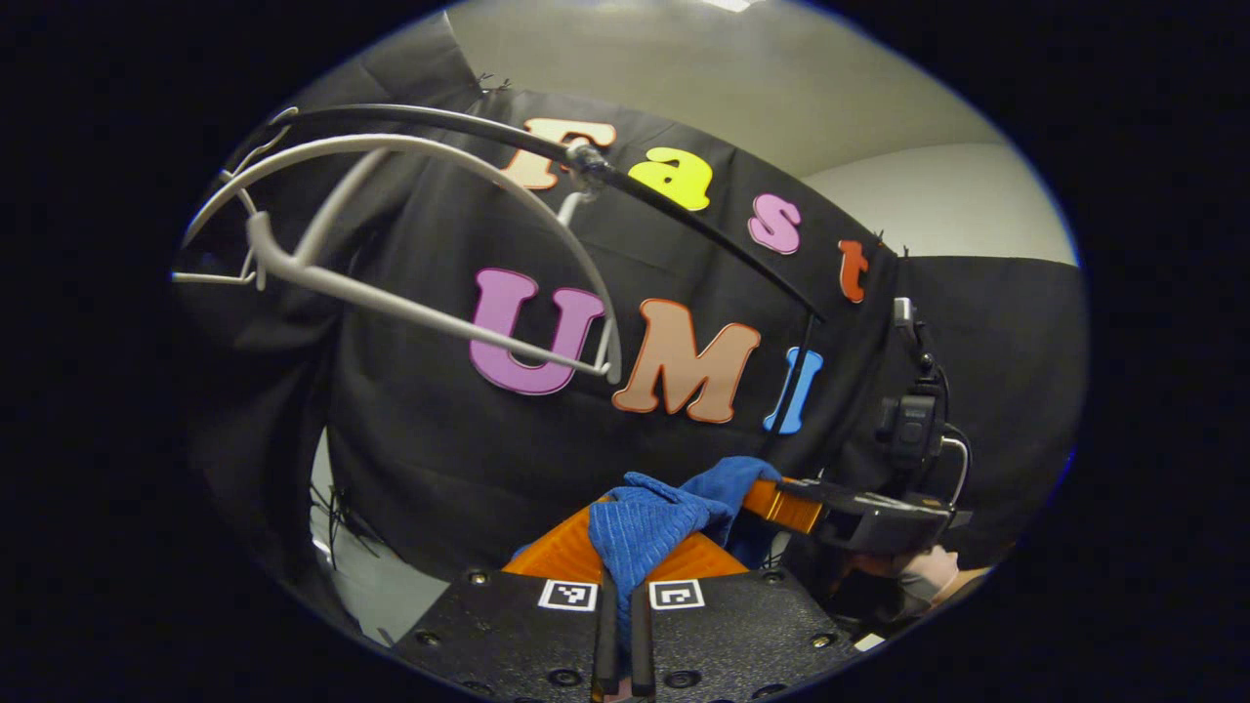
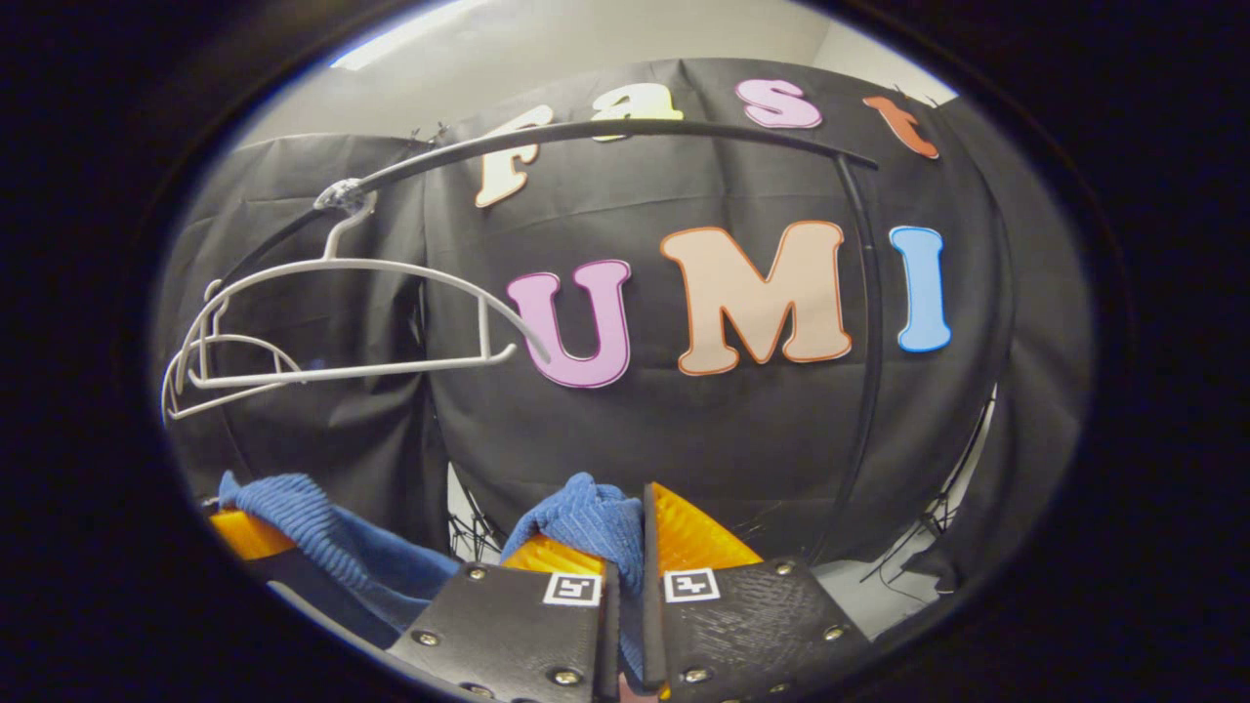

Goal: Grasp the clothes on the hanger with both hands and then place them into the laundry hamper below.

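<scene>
While the black rail (image 2: 625, 132) arches across the booth, we see the white hanger (image 2: 342, 322) hooked on it, bare, near the rail's left end in the right gripper view. Well below the hanger, the blue cloth (image 1: 654, 517) is stretched between both claws. In the left gripper view, our left gripper (image 1: 622, 576) has its orange fingers closed tight on a bunched fold, and past it the right gripper (image 1: 781, 503) grips the cloth's far end, a hand (image 1: 928, 571) behind it. From the right gripper view, that claw is likewise pinched on the cloth, and the left gripper's orange finger (image 2: 244, 535) shows under the cloth's other end.
</scene>
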A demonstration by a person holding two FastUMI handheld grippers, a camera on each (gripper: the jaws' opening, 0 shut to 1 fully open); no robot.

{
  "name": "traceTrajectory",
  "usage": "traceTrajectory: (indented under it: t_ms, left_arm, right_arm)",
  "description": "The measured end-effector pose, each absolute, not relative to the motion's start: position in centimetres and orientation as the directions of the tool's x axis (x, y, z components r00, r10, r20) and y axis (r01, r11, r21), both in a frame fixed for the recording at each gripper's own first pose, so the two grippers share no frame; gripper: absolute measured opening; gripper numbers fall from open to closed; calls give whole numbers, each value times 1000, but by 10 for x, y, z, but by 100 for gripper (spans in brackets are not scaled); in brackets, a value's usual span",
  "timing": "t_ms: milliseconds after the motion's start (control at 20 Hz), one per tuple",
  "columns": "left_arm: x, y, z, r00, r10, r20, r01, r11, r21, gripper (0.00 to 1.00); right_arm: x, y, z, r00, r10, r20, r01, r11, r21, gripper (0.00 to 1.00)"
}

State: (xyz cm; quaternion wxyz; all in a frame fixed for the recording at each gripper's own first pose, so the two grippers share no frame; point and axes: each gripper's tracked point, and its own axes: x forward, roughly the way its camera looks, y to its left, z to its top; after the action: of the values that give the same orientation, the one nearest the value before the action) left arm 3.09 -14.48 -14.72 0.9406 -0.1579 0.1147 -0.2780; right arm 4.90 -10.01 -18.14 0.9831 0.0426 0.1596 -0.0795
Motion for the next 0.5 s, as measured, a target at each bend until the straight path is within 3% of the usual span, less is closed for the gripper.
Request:
traceTrajectory:
  t_ms: [150, 200, 300, 400, 450, 500]
  left_arm:
    - [36, -165, -147, 808, -574, -134, 505, 791, -347, 10]
    - [39, -168, -151, 806, -575, -144, 504, 792, -343, 12]
    - [38, -170, -166, 805, -565, -180, 490, 805, -335, 17]
    - [43, -176, -188, 799, -558, -224, 480, 817, -321, 24]
    - [45, -177, -206, 793, -552, -258, 473, 825, -309, 28]
    - [42, -173, -223, 790, -536, -296, 460, 839, -291, 36]
  right_arm:
    - [40, -98, -187, 931, -130, -341, 156, 986, 52, 9]
    - [37, -99, -191, 928, -128, -351, 155, 987, 50, 5]
    - [32, -99, -205, 914, -114, -390, 142, 989, 43, 10]
    - [21, -105, -222, 892, -122, -434, 144, 989, 19, 4]
    - [15, -106, -235, 877, -117, -465, 140, 990, 14, 19]
    - [9, -110, -248, 858, -123, -499, 142, 990, -1, 23]
